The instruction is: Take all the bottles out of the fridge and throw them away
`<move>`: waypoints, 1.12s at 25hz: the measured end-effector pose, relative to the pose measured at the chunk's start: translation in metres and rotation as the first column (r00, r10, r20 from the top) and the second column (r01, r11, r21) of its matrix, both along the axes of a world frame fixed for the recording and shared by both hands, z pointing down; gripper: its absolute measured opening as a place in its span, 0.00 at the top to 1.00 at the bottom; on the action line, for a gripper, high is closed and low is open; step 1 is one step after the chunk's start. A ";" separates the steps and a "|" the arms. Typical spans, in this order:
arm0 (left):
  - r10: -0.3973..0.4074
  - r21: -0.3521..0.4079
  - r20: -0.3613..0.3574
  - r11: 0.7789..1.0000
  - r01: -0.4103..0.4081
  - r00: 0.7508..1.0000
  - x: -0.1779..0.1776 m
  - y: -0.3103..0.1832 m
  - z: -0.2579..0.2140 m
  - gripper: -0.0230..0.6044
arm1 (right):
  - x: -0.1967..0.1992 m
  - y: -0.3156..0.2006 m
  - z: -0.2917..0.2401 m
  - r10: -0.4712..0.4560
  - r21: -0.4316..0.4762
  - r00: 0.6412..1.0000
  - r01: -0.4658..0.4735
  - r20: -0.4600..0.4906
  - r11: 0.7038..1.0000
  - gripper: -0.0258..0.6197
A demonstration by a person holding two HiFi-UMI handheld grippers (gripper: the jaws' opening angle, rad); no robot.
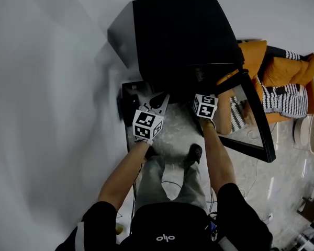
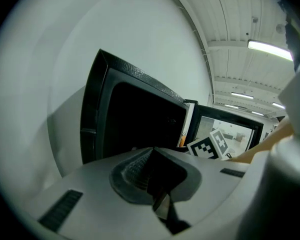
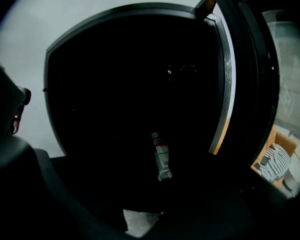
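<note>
Reaching into the open fridge (image 1: 183, 35) for a bottle looks to be the step in hand, and the right tool (image 3: 145, 211) is the one set up for it: its jaws stand apart with nothing between them, aimed into the dark interior. The bottle (image 3: 161, 156), clear with a red band near its cap, sits low and deep in the cavity, well apart from the jaws. Whether it stands or lies on its side is too dark to tell. To do this well, I would bring the right tool in low and straight, keep clear of the door (image 1: 251, 114) hanging open on the right, and line the jaws up across the bottle's body rather than its narrow neck before closing. A clear, rounded bottle will probably slip if it is pinched off-centre. The left tool (image 2: 151, 169) is clenched on nothing, held outside the fridge beside the right one, and is best kept out of the way. Counted: one fridge, one door, two tools, and only one bottle visible. The blackness inside may hide others, and no bin shows in any view.
</note>
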State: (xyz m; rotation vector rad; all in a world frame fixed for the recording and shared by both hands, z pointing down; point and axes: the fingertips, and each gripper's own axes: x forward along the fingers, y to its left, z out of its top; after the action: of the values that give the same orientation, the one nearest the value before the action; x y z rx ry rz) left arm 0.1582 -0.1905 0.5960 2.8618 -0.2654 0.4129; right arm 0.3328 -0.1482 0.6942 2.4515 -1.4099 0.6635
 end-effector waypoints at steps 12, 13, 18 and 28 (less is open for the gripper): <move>0.061 -0.008 0.027 0.998 -0.061 0.998 0.018 -0.010 0.047 0.95 | 0.036 -0.022 0.072 0.103 -0.054 0.995 -0.102 0.003 0.993 0.59; 0.066 -0.008 0.026 0.998 -0.066 0.997 0.021 -0.010 0.048 0.95 | 0.035 -0.024 0.076 0.096 -0.058 0.995 -0.095 0.014 0.994 0.59; 0.080 -0.011 0.017 0.997 -0.080 0.997 0.036 -0.007 0.053 0.95 | 0.007 -0.039 0.082 -0.025 -0.048 0.999 0.027 0.025 0.998 0.59; 0.105 -0.009 0.012 0.994 -0.105 0.994 0.066 0.000 0.066 0.95 | 0.032 -0.023 0.092 0.029 -0.063 0.998 -0.032 -0.049 0.998 0.59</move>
State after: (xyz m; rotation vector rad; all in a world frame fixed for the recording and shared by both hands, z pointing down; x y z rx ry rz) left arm 0.2241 -0.1903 0.6618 2.8744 -0.1157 0.4500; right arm 0.3653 -0.1713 0.7861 2.4274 -1.3159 0.6413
